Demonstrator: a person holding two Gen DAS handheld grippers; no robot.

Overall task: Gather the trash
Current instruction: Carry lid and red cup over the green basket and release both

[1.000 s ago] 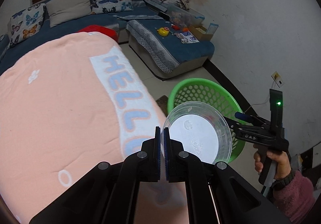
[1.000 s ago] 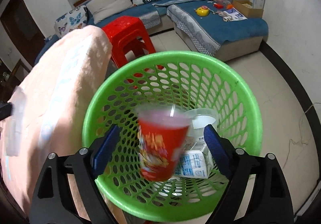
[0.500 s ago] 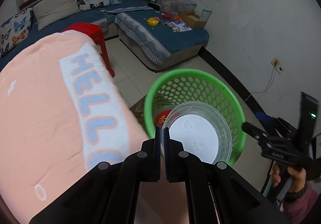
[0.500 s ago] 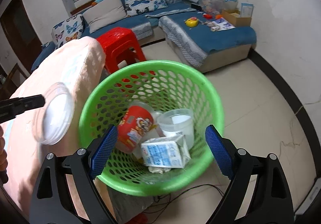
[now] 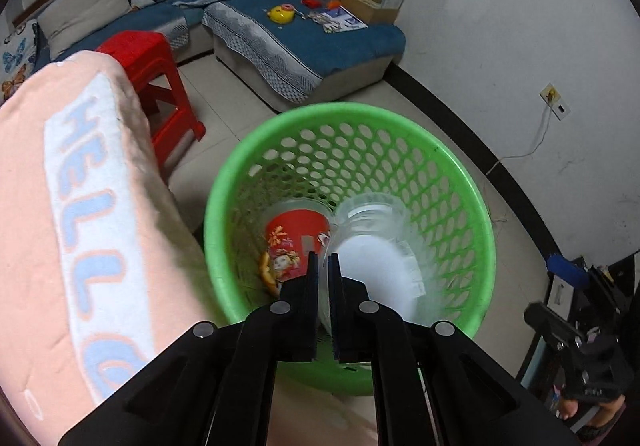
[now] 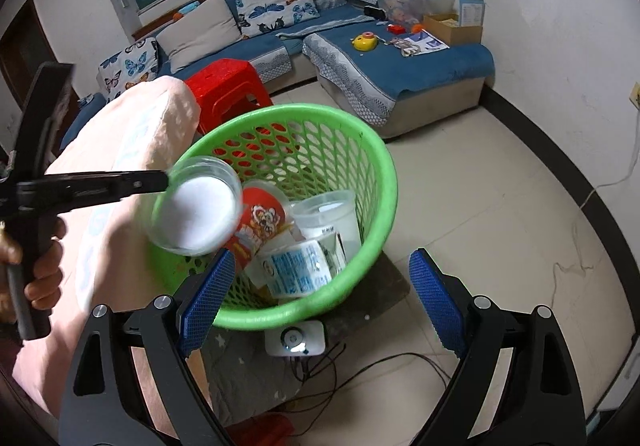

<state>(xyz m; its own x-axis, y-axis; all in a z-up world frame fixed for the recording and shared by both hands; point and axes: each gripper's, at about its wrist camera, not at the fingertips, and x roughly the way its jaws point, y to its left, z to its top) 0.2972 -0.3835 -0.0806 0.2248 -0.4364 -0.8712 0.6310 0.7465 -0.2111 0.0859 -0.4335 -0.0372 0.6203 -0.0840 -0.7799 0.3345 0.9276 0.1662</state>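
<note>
While "HELL" shows on the blanket (image 5: 86, 230), the left hand-held gripper (image 5: 323, 260) pinches a lid (image 5: 376, 278).

"HELLO" lettering on peach blanket (image 5: 80, 230)

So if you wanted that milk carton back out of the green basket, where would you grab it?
Probably across its long flat sides, coming straight down from above. The milk carton lies on its side atop the pile, and the green basket walls block any sideways approach. The open right gripper looks wide enough.
</note>
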